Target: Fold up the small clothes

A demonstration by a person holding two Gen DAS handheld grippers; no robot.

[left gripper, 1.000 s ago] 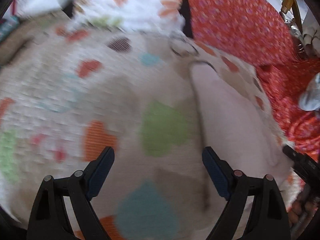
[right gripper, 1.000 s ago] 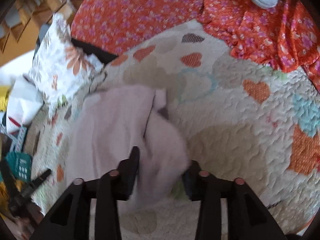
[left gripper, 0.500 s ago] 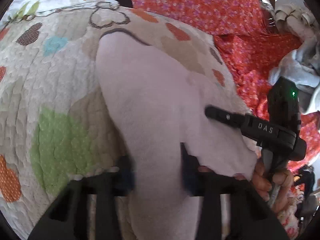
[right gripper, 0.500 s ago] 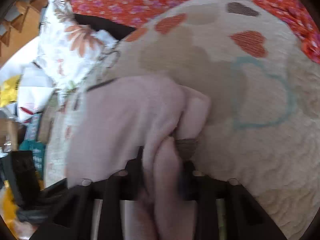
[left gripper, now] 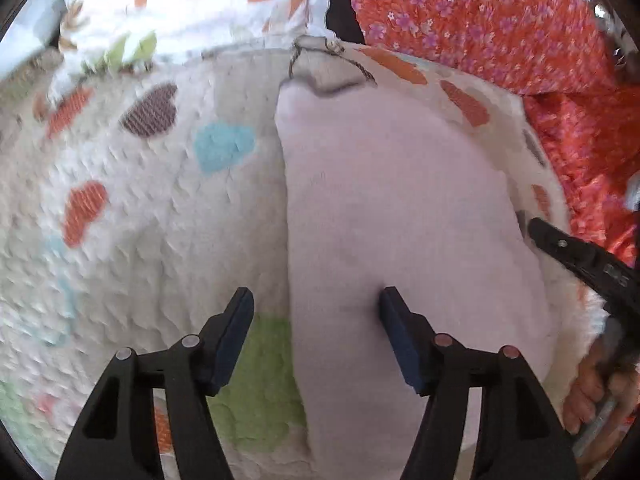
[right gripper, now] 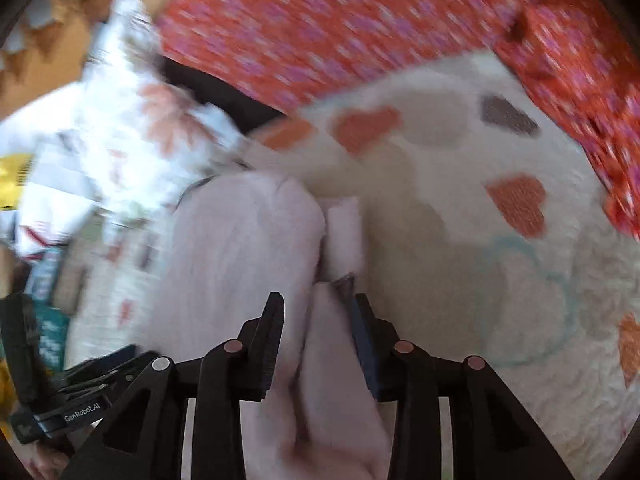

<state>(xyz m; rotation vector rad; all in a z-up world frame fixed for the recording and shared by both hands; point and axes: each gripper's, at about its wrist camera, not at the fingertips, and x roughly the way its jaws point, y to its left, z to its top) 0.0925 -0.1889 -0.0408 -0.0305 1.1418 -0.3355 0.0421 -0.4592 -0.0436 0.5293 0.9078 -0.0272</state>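
Both grippers tip steeply down toward the bed, over a pale pink garment that lies folded lengthwise on the cream quilt with its coloured hearts. The left gripper has its jaws spread, having just been opening; its right finger rests on the pink cloth while the left one hangs over the bare quilt, so the garment's long left edge runs between them, unpinched. At about three o'clock in that view the right gripper's black arm reaches in over the garment's far edge, with the person's hand on its handle at four o'clock. The right gripper stands narrower, its jaws also just easing apart, with a bunched fold of the pink garment between them; the blur keeps me from telling whether the pads still press it. A red flowered sheet lies at twelve to two o'clock, a floral pillow at eleven.
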